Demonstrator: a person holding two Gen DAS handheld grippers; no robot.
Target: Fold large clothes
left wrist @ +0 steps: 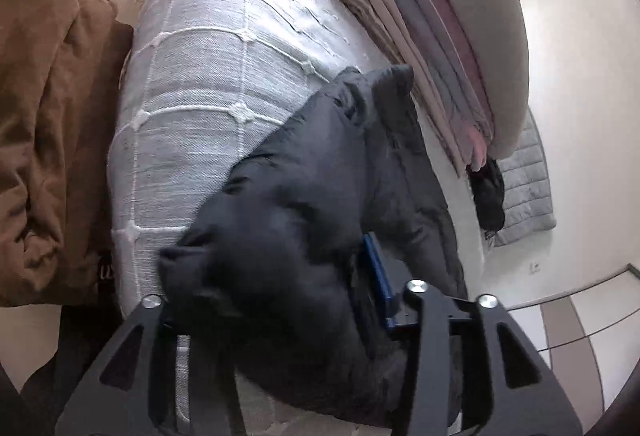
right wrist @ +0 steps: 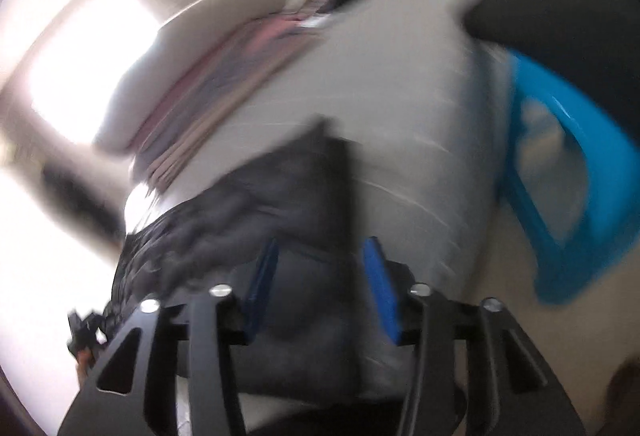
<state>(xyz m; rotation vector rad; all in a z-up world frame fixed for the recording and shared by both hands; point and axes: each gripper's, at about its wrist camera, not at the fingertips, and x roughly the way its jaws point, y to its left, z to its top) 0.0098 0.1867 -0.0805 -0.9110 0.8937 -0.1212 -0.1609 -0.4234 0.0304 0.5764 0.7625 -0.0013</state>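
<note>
The dark puffer jacket [left wrist: 320, 171] stretches lengthwise away from both claws; the left gripper [left wrist: 312, 300] clamps its bunched near end; the right gripper [right wrist: 320, 288] gapes empty over its near edge on the white bedspread [left wrist: 200, 83].

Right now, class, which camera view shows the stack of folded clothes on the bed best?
The left wrist view: the stack of folded clothes is sharp there, its separate layers distinct on the bed. The right wrist view shows the same stack only as motion-blurred streaks.
</note>
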